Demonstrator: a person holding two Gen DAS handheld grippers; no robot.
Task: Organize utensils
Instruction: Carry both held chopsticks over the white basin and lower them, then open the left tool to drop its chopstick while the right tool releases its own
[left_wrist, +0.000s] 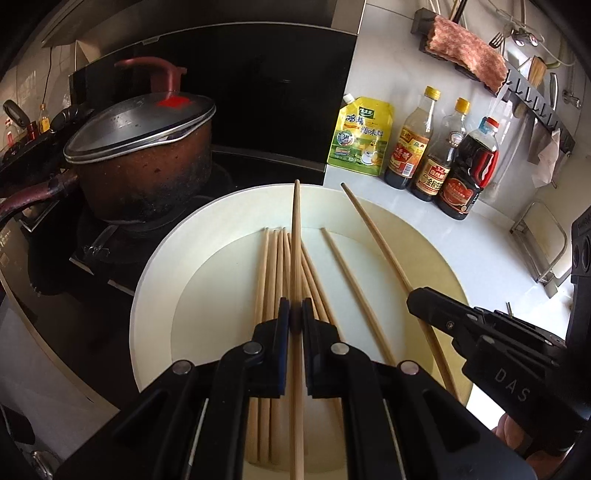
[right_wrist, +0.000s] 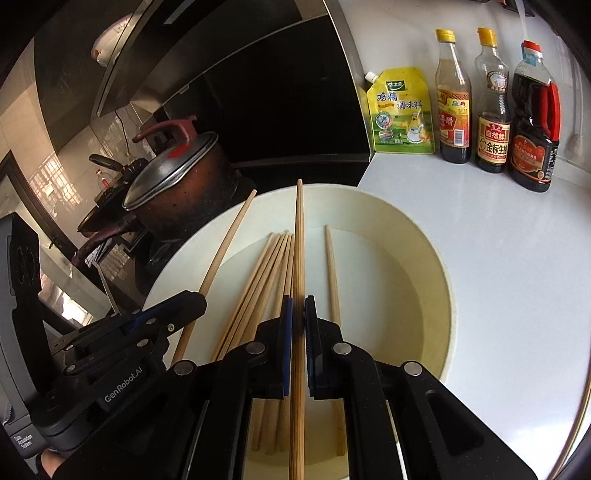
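Note:
A wide white bowl (left_wrist: 166, 258) (right_wrist: 424, 258) sits on the counter with several wooden chopsticks (left_wrist: 271, 273) (right_wrist: 266, 273) lying bunched in it. One more chopstick (left_wrist: 347, 273) (right_wrist: 331, 266) lies apart to their right. My left gripper (left_wrist: 295, 314) (right_wrist: 197, 302) hangs over the bowl, shut on a single chopstick (left_wrist: 296, 229) (right_wrist: 225, 251) that points away past the far rim. To its right, my right gripper (right_wrist: 298, 314) (left_wrist: 415, 299) is shut on another chopstick (right_wrist: 300, 240) (left_wrist: 373, 229), also raised above the bowl.
A dark pot with a metal lid (left_wrist: 147, 162) (right_wrist: 177, 181) stands on the stove left of the bowl. A yellow seasoning pouch (left_wrist: 360, 136) and three sauce bottles (left_wrist: 439, 158) line the back wall. A wall rack with a cloth (left_wrist: 469, 55) hangs above. A wire stand (left_wrist: 543, 251) is on the right.

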